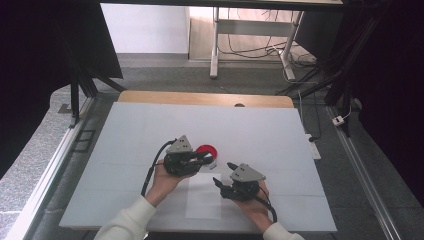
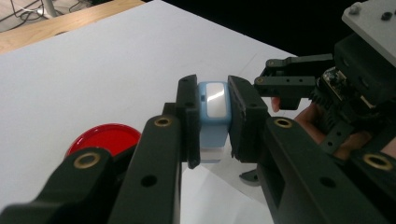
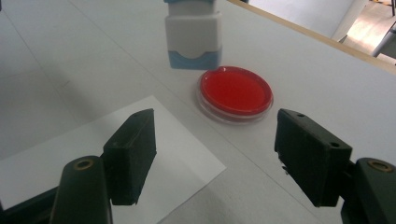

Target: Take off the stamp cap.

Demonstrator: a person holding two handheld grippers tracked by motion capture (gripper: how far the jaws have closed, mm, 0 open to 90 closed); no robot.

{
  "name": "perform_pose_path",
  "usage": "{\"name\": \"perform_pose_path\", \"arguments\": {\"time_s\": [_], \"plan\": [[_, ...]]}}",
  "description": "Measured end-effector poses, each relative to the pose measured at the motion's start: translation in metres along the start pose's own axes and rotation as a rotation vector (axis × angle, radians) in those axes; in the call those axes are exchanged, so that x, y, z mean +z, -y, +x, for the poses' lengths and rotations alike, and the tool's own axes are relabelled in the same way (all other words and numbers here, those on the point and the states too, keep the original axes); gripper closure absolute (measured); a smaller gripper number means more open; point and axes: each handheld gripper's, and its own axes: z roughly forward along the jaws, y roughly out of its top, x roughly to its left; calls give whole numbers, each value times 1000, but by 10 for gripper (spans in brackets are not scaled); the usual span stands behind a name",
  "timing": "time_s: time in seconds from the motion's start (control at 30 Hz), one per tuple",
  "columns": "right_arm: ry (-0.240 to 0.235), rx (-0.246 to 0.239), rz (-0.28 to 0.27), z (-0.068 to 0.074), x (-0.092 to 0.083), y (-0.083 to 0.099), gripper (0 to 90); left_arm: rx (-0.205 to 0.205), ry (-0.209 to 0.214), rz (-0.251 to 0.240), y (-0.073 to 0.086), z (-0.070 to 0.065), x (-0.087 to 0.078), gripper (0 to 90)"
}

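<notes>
The left tongs clamp a pale blue stamp, with the red ink pad lying left of it on the worktop.

A white table takes the middle of the high view. Its far edge is a strip of bare wood. Grey floor lies around the table on both sides. Behind the table stands a white metal frame with two legs, and many dark cables lie on the floor under it. A black stand rises at the left of the table. At the right, near a metal rail, a small white plug lies on the floor.
</notes>
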Motion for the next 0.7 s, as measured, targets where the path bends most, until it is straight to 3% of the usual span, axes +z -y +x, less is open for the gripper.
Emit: {"name": "perform_pose_path", "arguments": {"time_s": [0.3,0.7], "plan": [[11,5,1,1,5,-5,311,-7,6,-2,0,0,4,750],[32,-31,-11,8,11,-12,381,-10,5,-4,1,0,6,750]]}}
